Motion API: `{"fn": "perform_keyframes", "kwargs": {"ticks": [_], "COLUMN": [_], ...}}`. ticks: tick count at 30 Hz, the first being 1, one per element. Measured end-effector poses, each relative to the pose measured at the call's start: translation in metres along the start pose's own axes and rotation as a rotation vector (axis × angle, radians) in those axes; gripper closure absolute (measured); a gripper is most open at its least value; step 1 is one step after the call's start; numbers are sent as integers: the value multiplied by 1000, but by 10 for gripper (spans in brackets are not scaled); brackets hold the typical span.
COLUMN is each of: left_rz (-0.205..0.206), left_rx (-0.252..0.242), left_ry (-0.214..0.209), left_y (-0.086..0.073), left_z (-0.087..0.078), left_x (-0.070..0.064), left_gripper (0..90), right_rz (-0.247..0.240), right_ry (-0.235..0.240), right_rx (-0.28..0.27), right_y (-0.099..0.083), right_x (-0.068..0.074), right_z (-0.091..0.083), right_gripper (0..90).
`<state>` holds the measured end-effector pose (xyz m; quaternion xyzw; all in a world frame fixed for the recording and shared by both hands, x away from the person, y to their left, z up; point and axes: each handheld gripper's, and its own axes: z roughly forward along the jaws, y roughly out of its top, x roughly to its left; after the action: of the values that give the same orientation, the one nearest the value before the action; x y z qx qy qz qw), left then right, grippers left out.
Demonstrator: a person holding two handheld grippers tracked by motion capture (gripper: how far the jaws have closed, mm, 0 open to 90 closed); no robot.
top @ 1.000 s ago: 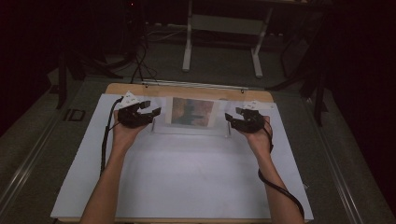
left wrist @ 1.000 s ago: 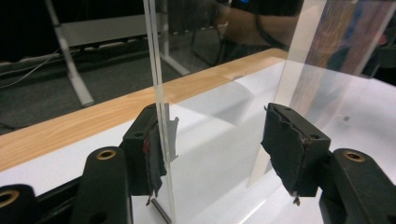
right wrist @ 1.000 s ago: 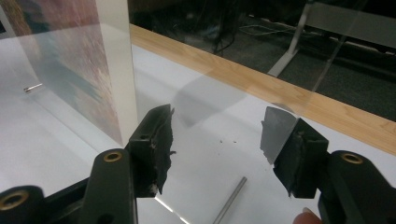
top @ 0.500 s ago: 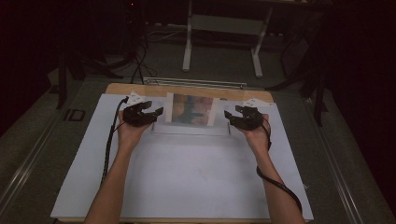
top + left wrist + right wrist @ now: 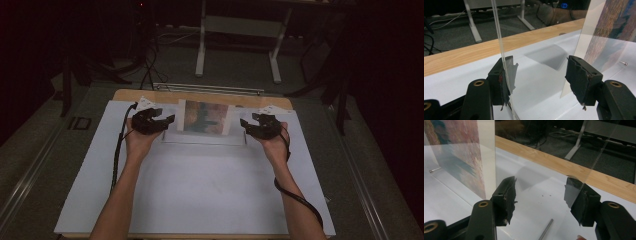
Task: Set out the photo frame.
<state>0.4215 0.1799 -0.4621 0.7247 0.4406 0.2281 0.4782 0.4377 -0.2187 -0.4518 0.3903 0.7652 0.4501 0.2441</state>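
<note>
Left of the picture print (image 5: 206,117), the left gripper (image 5: 162,122) sits w/ jaws spread apart, released. Left gripper view: a clear acrylic sheet (image 5: 499,37) stands upright between the jaws, its edge right against the left pad (image 5: 503,82); right pad (image 5: 581,80) well apart from it, so nothing is clamped. Wooden counter edge (image 5: 200,94) runs behind the print; white mat (image 5: 200,190) nearer the person is bare, lots of room there.

Print stands upright at the far-middle of the mat, approx. between both grippers, w/ a clear panel lying flat just in front of it (image 5: 205,139). Print's picture is blurred, can't make out the subject.

Right of the print, the right gripper (image 5: 245,124) is also spread, released. Right gripper view: print's white margin (image 5: 486,157) is just beside the left pad (image 5: 507,200); a clear sheet edge (image 5: 599,152) slants by the right pad, contact hard to tell. A thin metal pin (image 5: 546,230) lies on the mat between the jaws, cut off at bottom; another small pin (image 5: 432,170) lies by the print's foot.
</note>
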Motion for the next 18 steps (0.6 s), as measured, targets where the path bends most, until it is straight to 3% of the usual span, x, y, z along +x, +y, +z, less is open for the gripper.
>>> {"fn": "perform_keyframes", "kwargs": {"ticks": [8,18], "left_rz": [26,21], "left_rx": [5,14], "left_ry": [16,10], "left_y": [4,2], "left_z": [-10,-25], "left_x": [-7,-15], "left_gripper": [390,390], "right_rz": [5,6], "right_ry": [0,-6], "right_rx": [0,7], "right_y": [-1,-1], "right_x": [3,13], "right_z": [-6,-19], "right_gripper": [416,417]}}
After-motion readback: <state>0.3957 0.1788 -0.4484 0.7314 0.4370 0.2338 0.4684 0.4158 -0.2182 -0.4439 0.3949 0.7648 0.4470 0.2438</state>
